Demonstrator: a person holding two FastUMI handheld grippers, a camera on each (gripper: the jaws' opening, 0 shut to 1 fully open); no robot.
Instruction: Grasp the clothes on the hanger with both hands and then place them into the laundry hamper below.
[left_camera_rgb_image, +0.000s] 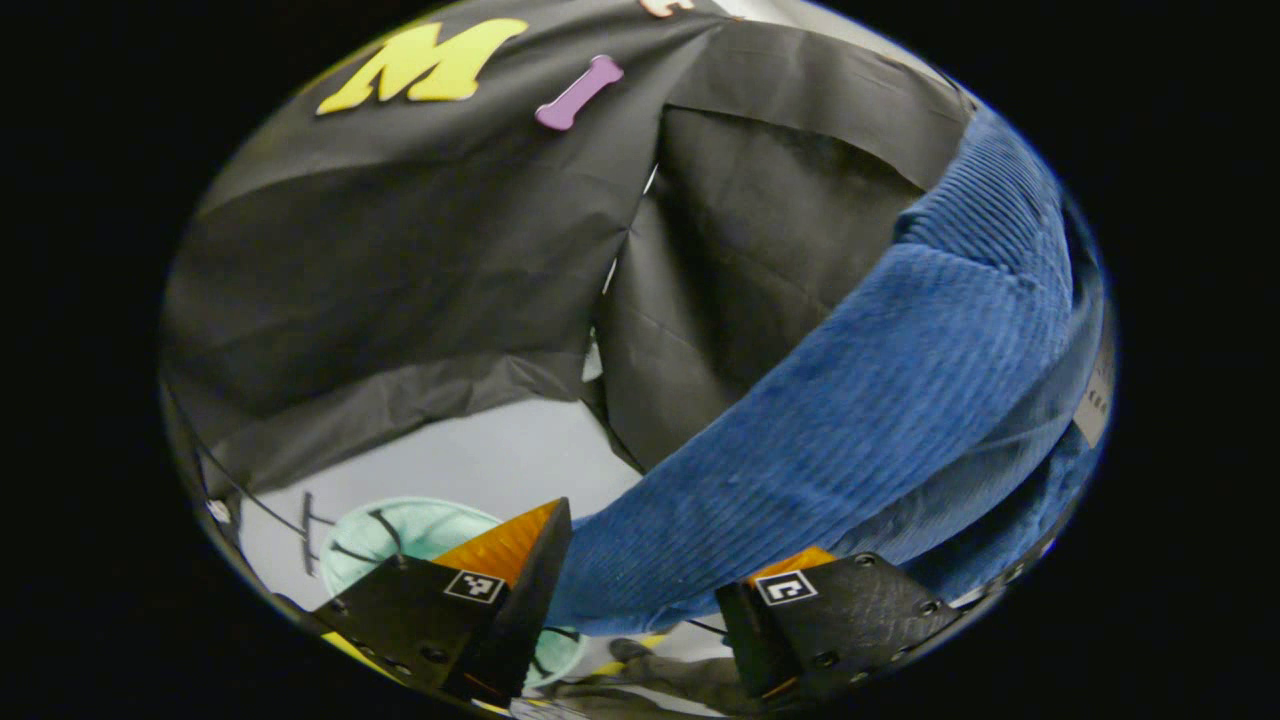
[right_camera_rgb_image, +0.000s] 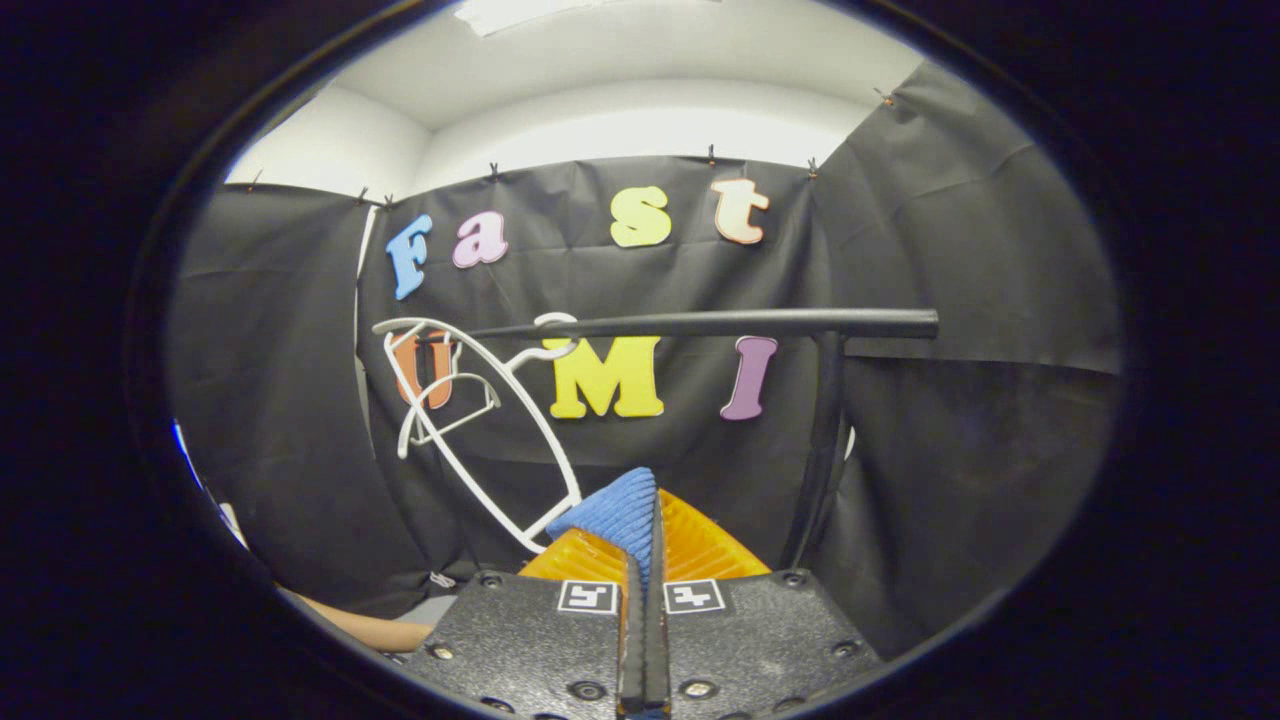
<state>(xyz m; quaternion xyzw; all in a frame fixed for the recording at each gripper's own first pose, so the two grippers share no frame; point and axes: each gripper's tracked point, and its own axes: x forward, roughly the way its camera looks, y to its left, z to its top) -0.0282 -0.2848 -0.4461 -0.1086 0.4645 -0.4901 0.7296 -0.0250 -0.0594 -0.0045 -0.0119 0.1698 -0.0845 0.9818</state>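
The right tongs (right_camera_rgb_image: 640, 560), at the bottom centre of the right gripper view, are clenched on a fold of the blue garment (right_camera_rgb_image: 620, 515), which pokes up between their fingers. The left tongs (left_camera_rgb_image: 640, 590), at the bottom of the left gripper view, stand released with the garment (left_camera_rgb_image: 880, 400) sweeping across the gap from lower centre to upper right; contact is unclear. The white hanger (right_camera_rgb_image: 480, 420) dangles bare on the rail (right_camera_rgb_image: 720, 323) at centre left. The hamper (left_camera_rgb_image: 400, 535) sits lower left, on the floor. To do this well, the left tongs should probably close on the cloth first, then both lower together over the hamper and release only above its rim.
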